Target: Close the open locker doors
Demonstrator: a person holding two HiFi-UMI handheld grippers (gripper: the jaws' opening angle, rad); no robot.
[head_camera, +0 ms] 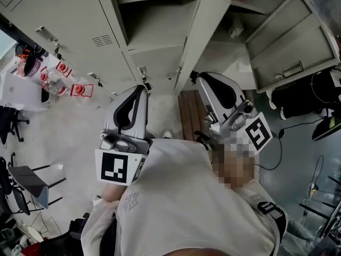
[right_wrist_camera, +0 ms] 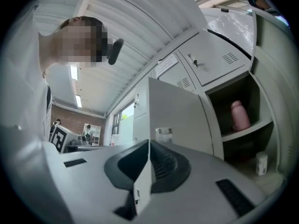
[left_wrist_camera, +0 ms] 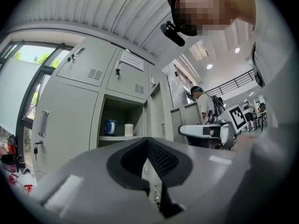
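Grey lockers (head_camera: pixel 64 20) fill the top of the head view. One open door (head_camera: pixel 205 31) stands edge-on in the middle, and a second open door (head_camera: pixel 290 41) hangs wide at the right. My left gripper (head_camera: pixel 143 87) is shut and empty, pointing at the locker base left of the middle door. My right gripper (head_camera: pixel 195 77) is shut and empty, with its tips close to that door's lower edge. In the right gripper view the door (right_wrist_camera: pixel 177 120) stands just beyond the jaws, beside a compartment holding a pink bottle (right_wrist_camera: pixel 240 115). In the left gripper view the open compartment (left_wrist_camera: pixel 119 120) holds a blue cup (left_wrist_camera: pixel 110 127).
Red-and-white items (head_camera: pixel 64 76) lie on the floor at left, near a chair (head_camera: pixel 29 183). A brown slatted bench (head_camera: pixel 191 113) sits below the middle door. Black bags and cables (head_camera: pixel 303 97) lie at the right. A person with a backpack (left_wrist_camera: pixel 205 104) stands farther off.
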